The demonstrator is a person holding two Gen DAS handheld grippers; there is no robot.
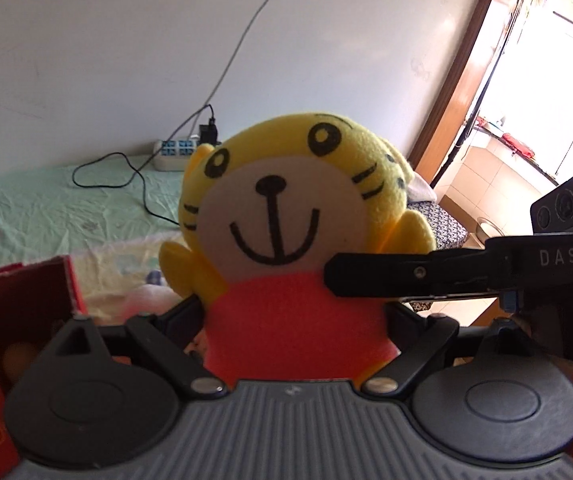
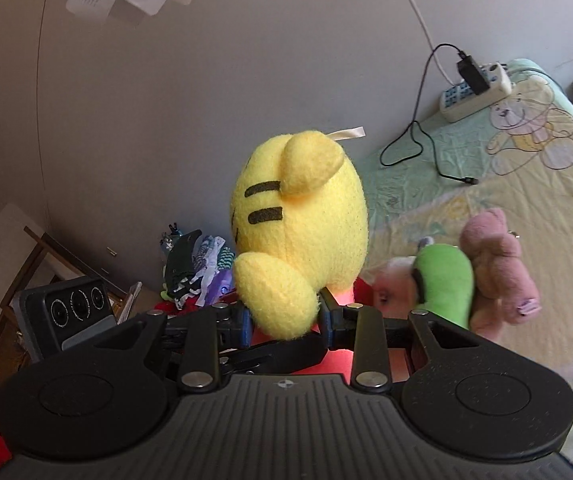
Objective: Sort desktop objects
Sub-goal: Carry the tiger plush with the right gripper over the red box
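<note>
Fleecy yellow plush tiger [image 1: 286, 216], rounded, squeezed by both grippers' jaws.

One yellow tiger plush [image 1: 286, 220], three small plush toys [image 2: 498, 268], one power strip [image 2: 478, 92].

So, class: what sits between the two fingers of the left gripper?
The left wrist view shows the yellow tiger plush: its orange body fills the gap between the left gripper's fingers, pressed on both sides.
</note>
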